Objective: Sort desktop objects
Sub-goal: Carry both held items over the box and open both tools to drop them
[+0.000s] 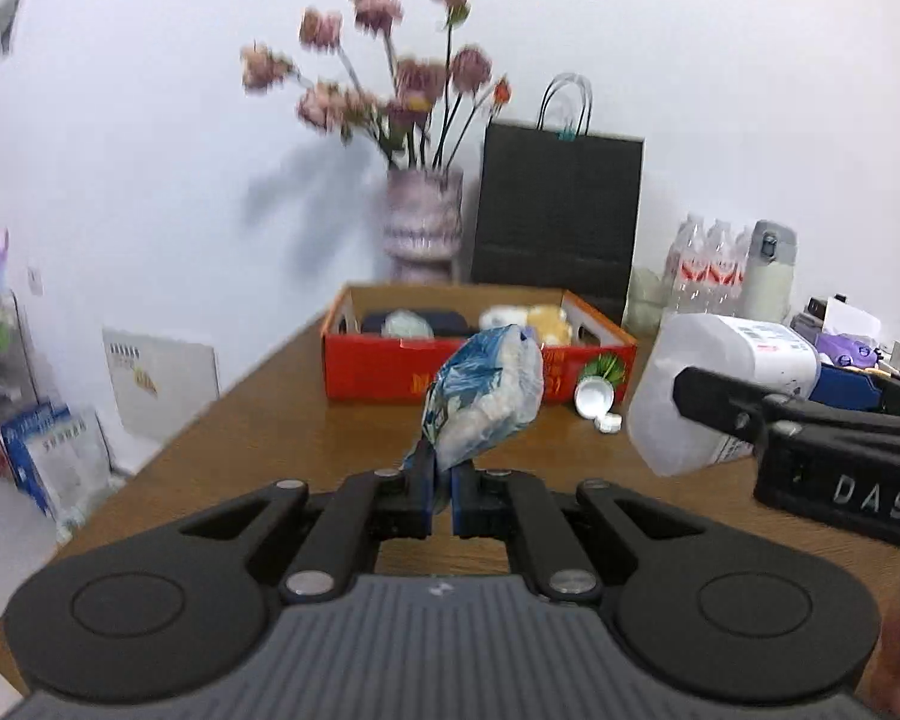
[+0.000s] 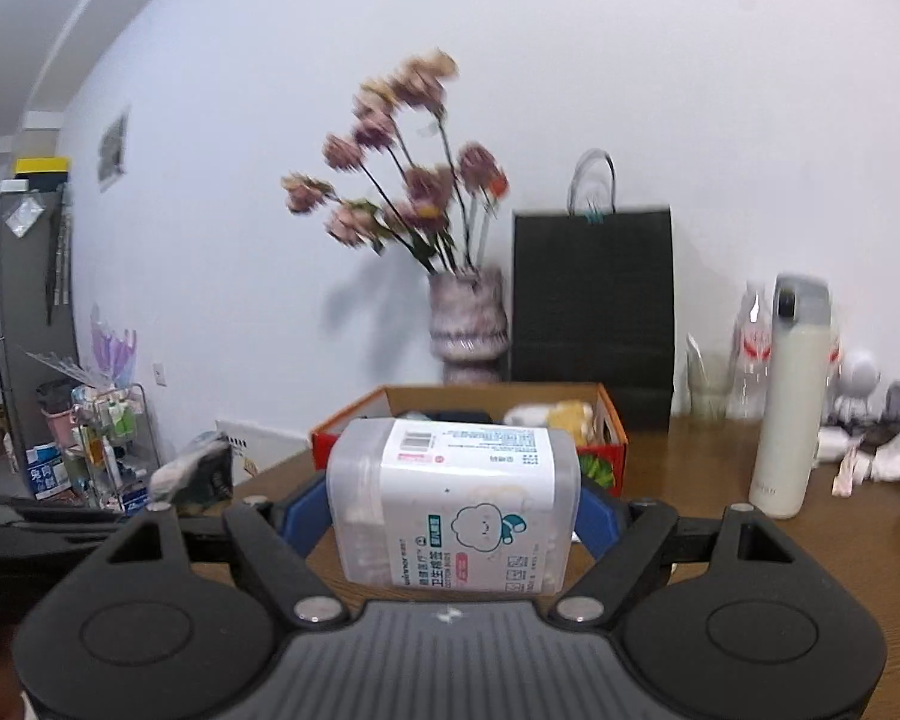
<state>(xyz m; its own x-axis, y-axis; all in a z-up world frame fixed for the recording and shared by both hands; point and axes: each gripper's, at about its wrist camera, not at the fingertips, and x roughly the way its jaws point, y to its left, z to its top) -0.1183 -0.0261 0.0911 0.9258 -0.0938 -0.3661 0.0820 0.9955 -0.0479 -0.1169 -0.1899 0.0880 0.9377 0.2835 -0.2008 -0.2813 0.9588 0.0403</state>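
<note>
My left gripper (image 1: pixel 444 495) is shut on the edge of a blue and white plastic packet (image 1: pixel 486 399) and holds it above the wooden table (image 1: pixel 282 420). My right gripper (image 2: pixel 453 507) is shut on a clear cotton-swab box (image 2: pixel 453 504) with a white label, also held above the table. That box (image 1: pixel 726 384) and the right gripper show at the right in the left wrist view. An open red cardboard box (image 1: pixel 390 369) with several items inside stands ahead on the table; it also shows in the right wrist view (image 2: pixel 609 459).
Behind the red box stand a vase of pink flowers (image 1: pixel 423 222) and a black paper bag (image 1: pixel 558 216). A white thermos (image 2: pixel 789 402) and clutter sit at the right. A white cap (image 1: pixel 594 399) lies beside the red box. A shelf rack (image 2: pixel 108 444) stands off the table's left.
</note>
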